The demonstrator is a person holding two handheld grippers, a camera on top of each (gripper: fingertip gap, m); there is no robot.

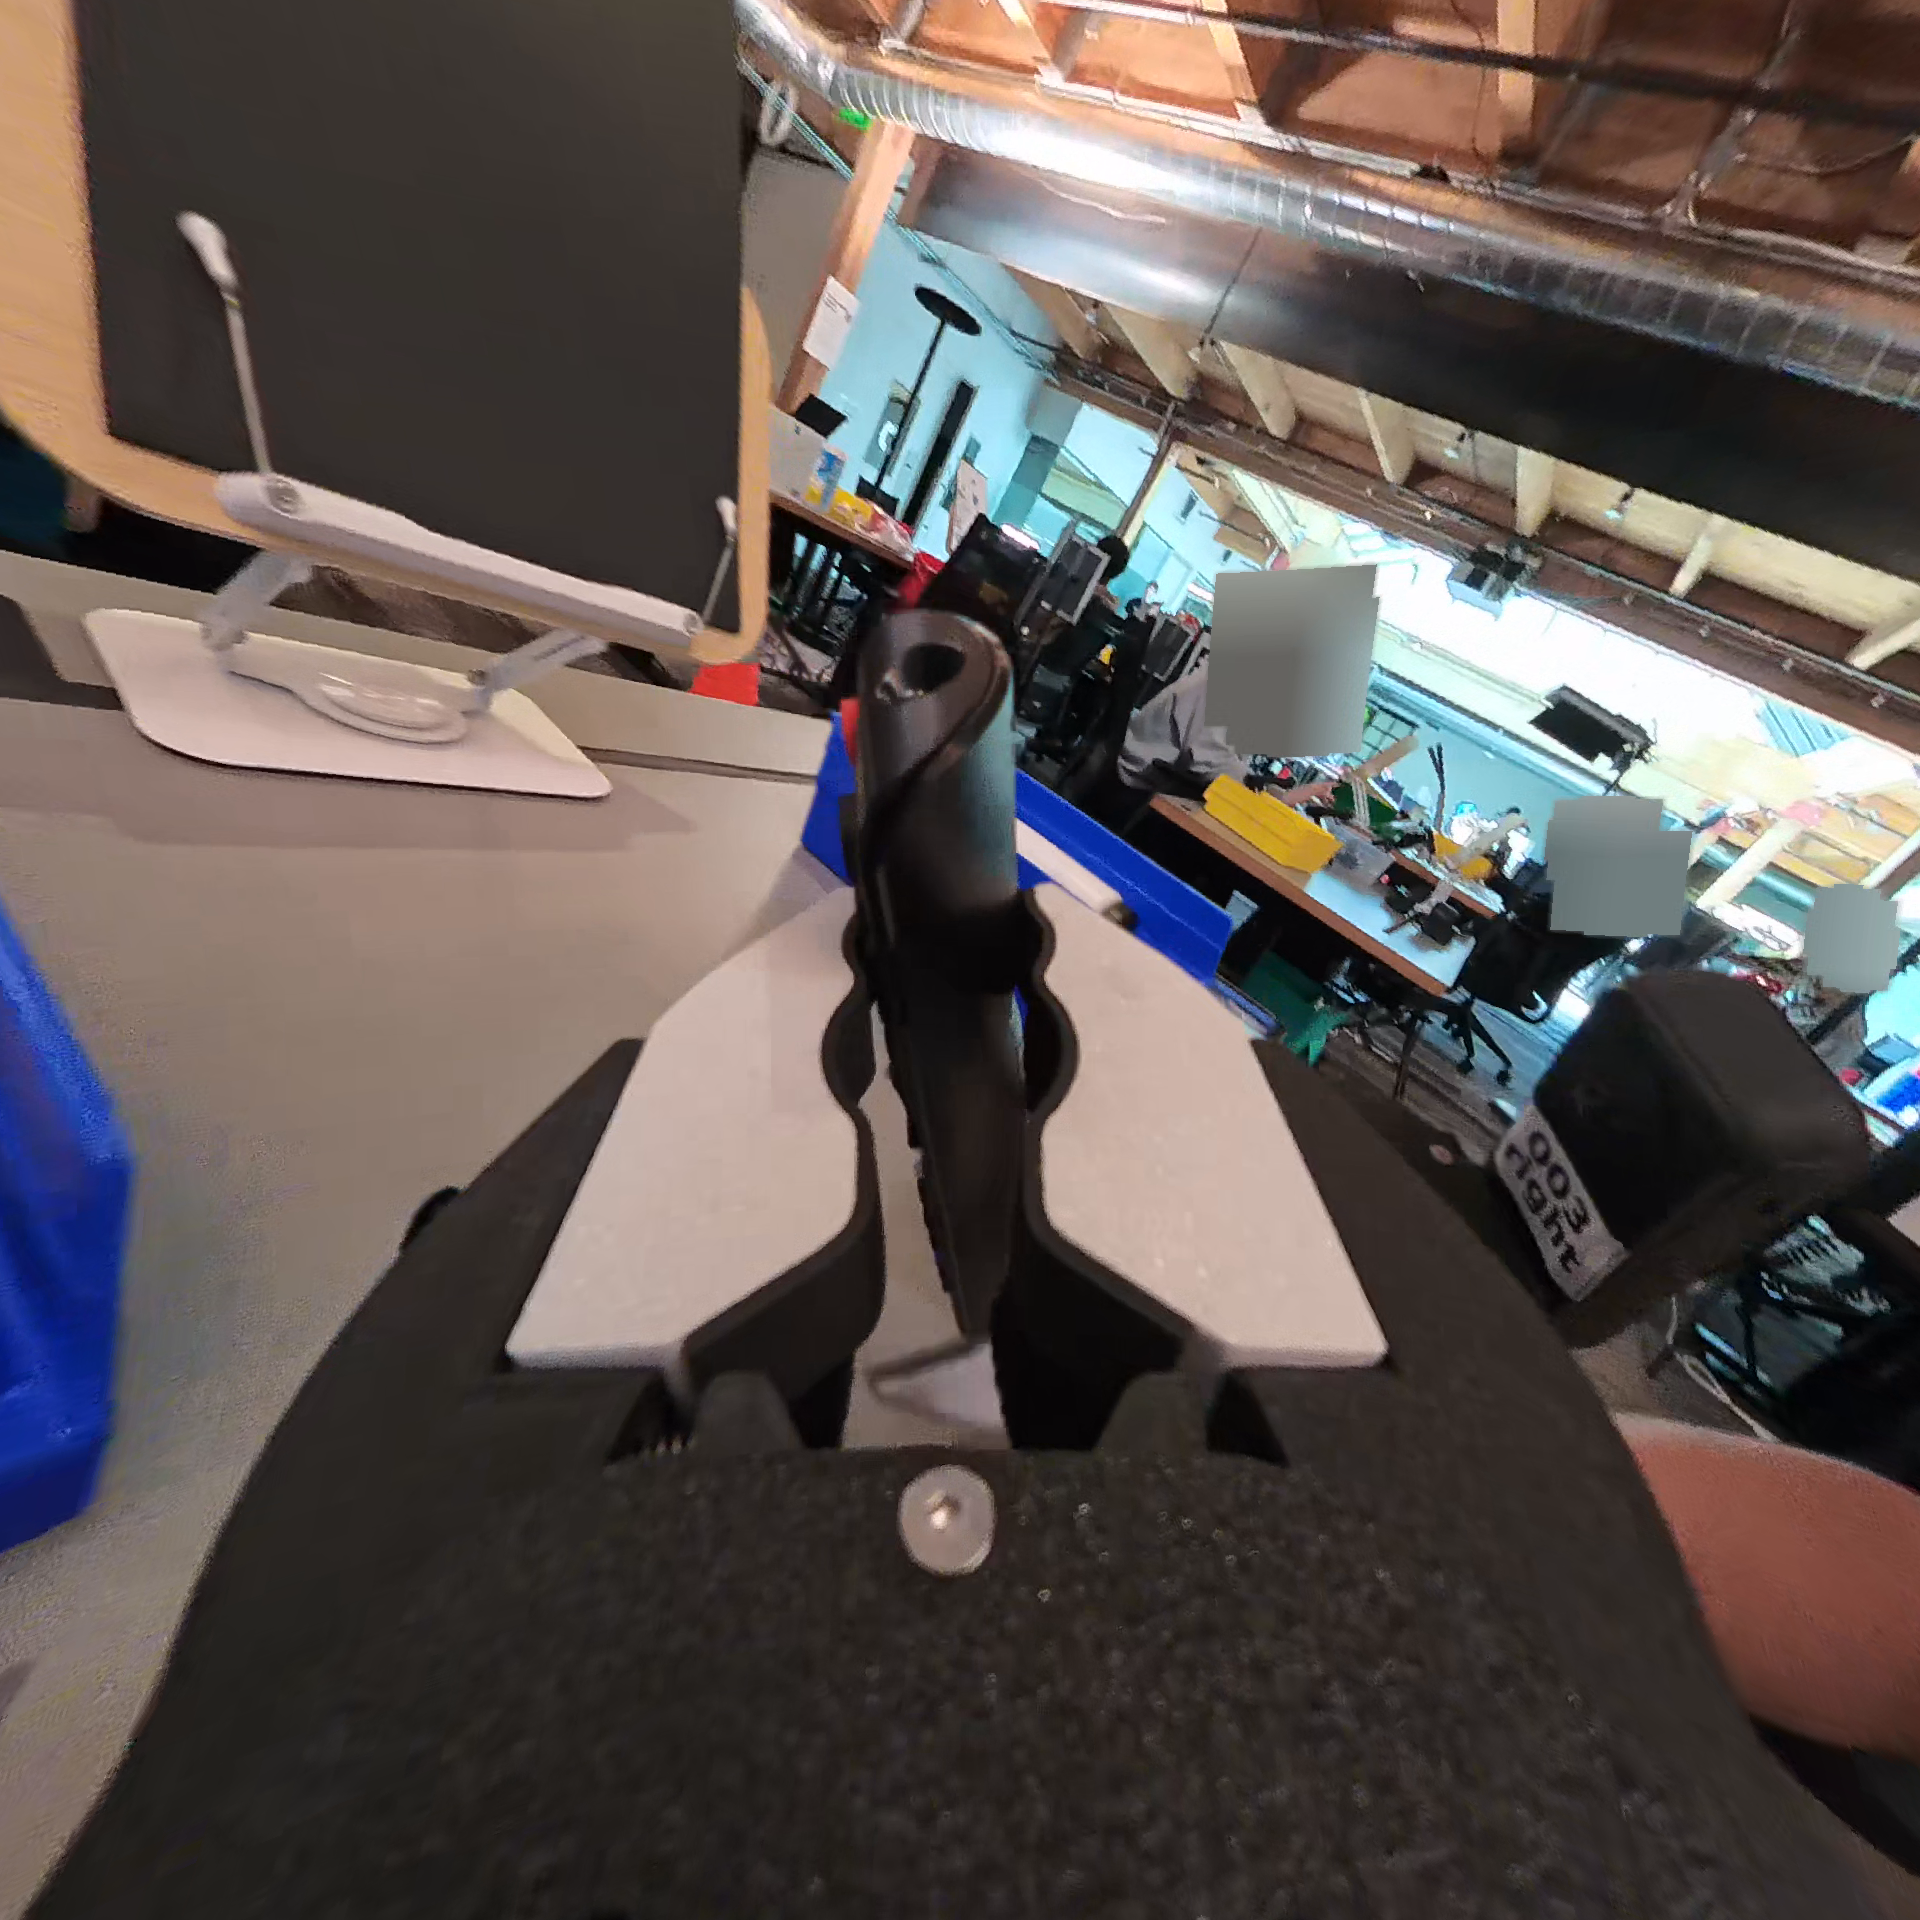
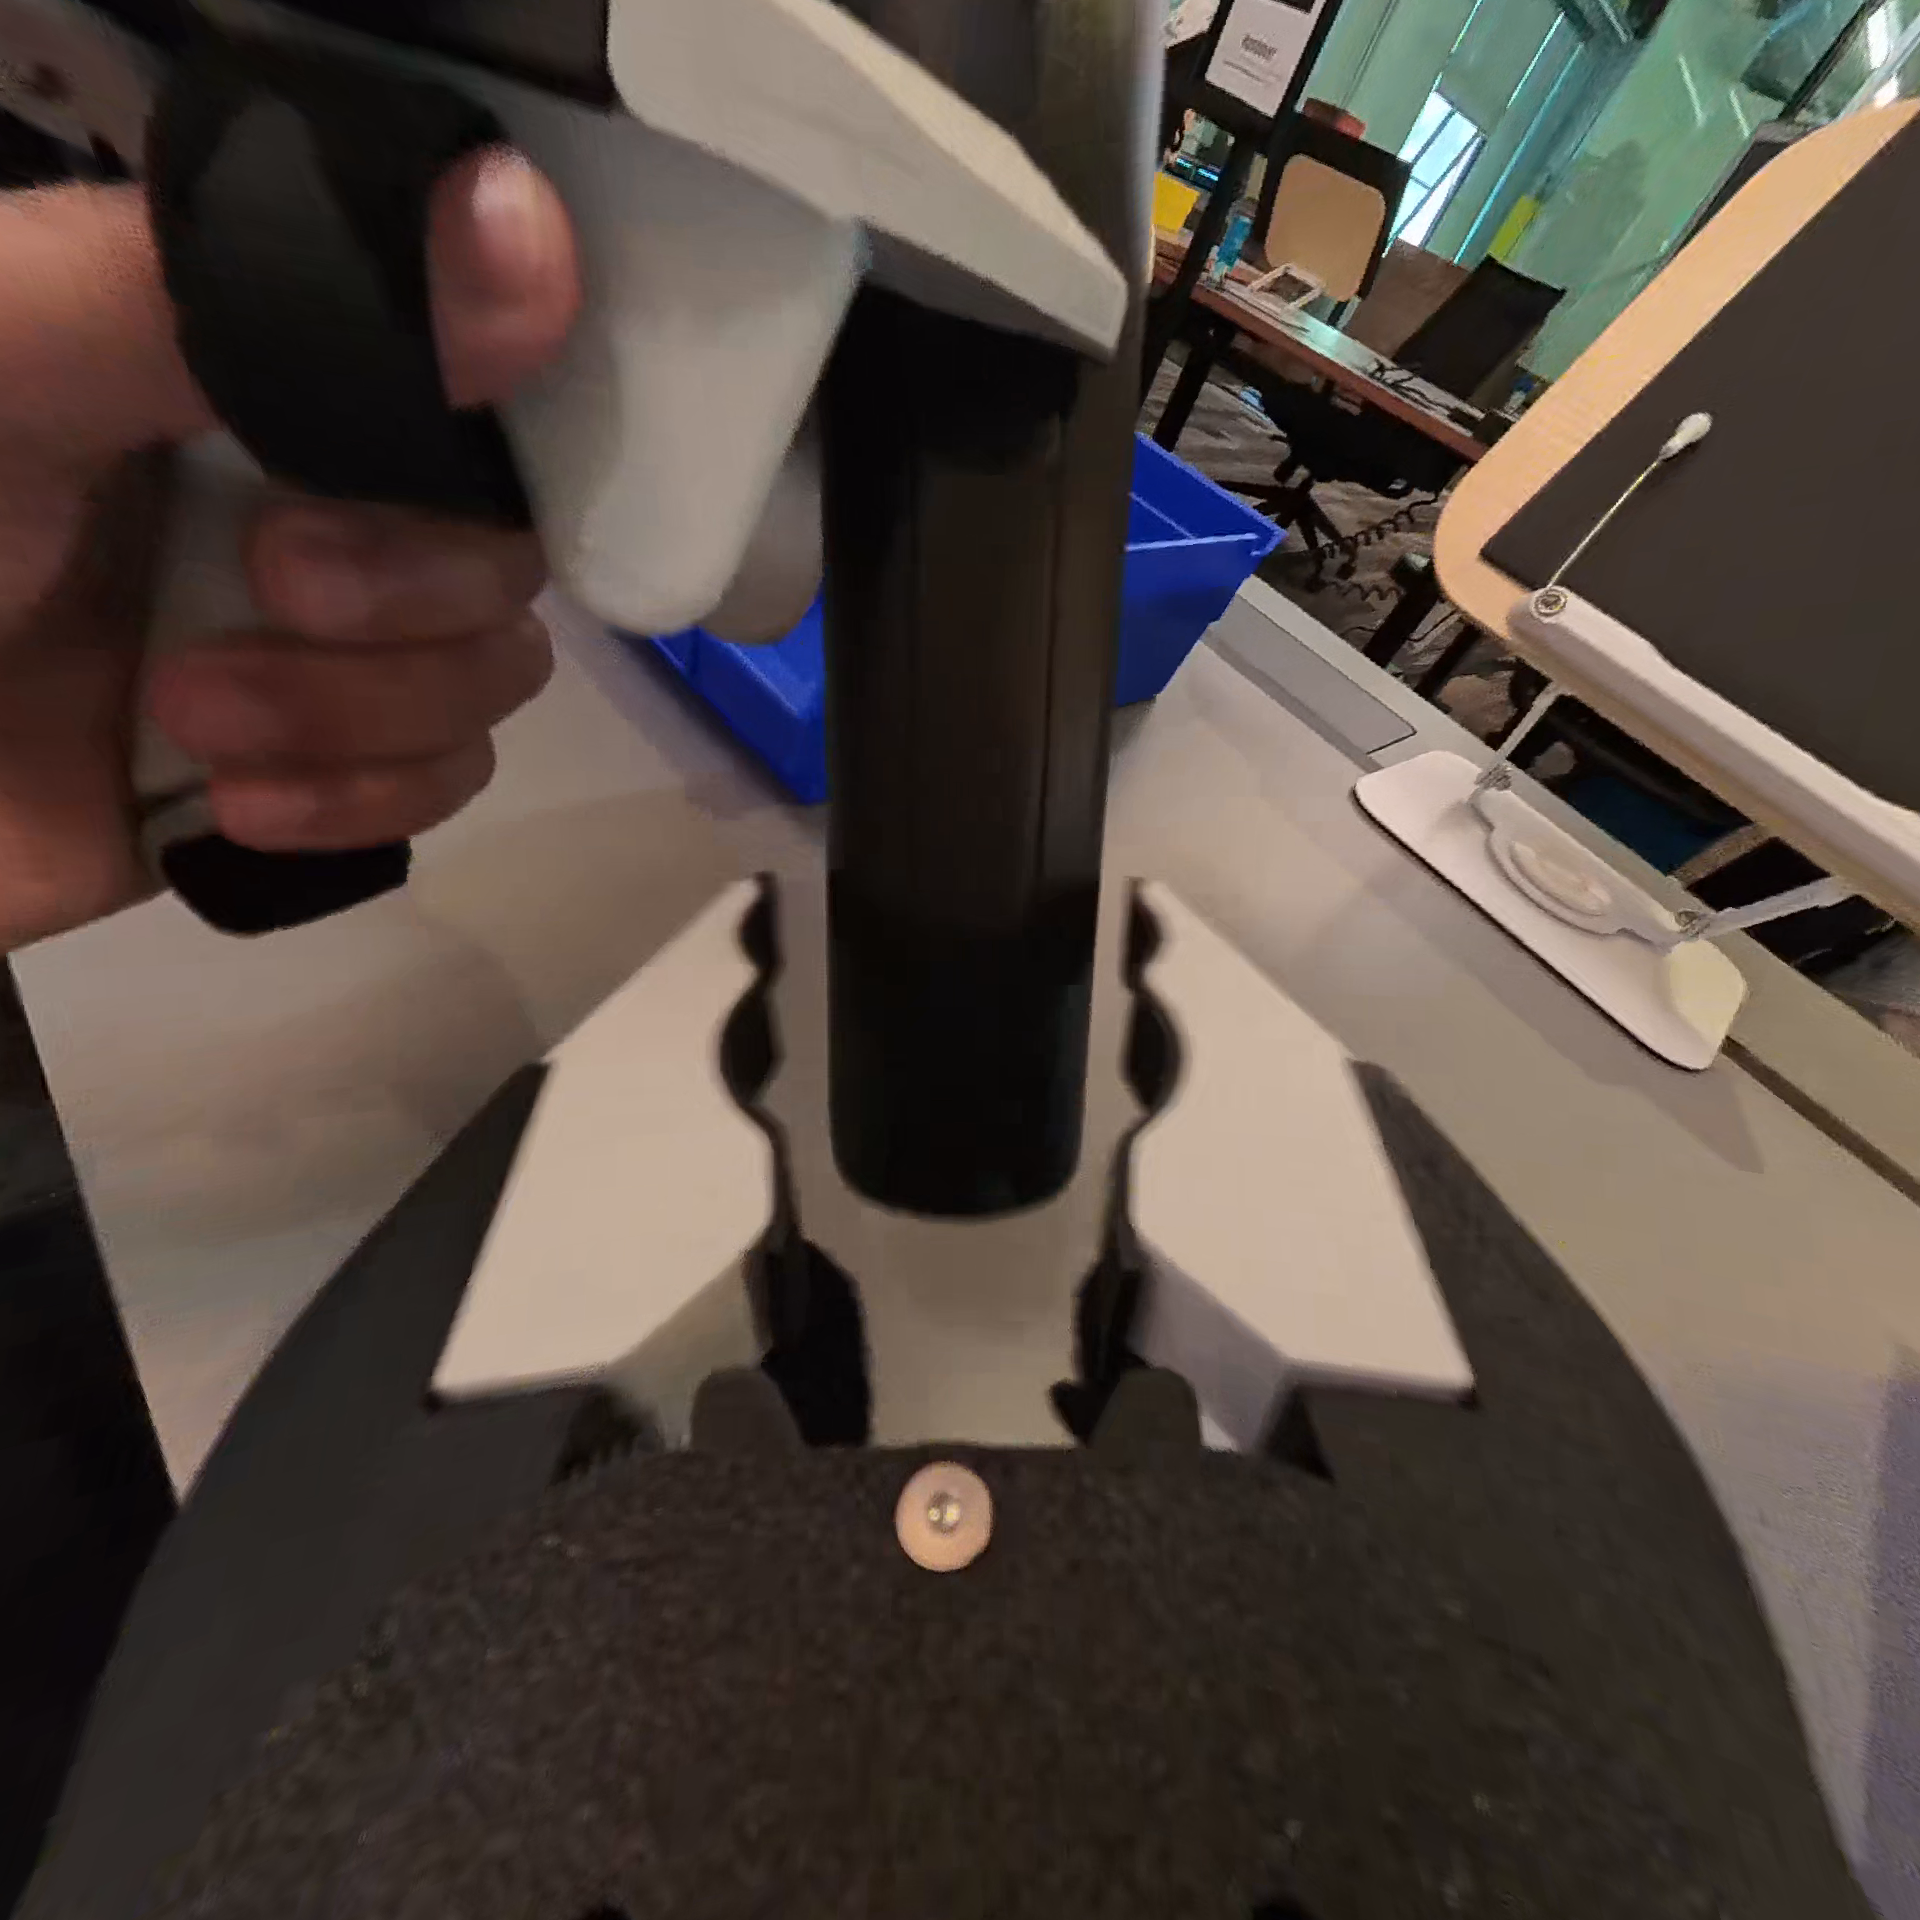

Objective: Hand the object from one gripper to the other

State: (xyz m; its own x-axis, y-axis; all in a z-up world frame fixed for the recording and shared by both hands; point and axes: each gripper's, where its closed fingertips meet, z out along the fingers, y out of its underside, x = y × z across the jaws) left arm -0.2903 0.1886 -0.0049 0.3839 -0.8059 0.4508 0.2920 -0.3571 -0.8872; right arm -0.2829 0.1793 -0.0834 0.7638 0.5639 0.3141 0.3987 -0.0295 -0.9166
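While the left gripper (image 1: 940, 997) pinches a black tube (image 1: 940, 831), the right gripper (image 2: 951, 1049) stands spread, with the tube's (image 2: 956, 831) lower end between its fingers (image 2: 644, 1143), apparently untouched. Behind the tube sits a blue bin (image 2: 1184, 582).

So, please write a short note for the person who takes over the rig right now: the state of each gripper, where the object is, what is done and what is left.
Left gripper: shut on the black tool, lifted above the grey table.
Right gripper: open, its jaws on either side of the tool's lower end, with gaps on both sides.
Done: the tool is picked up and placed between the right fingers.
Left: shut the right gripper on the tool, then open the left one and draw it back. A blue bin stands behind.
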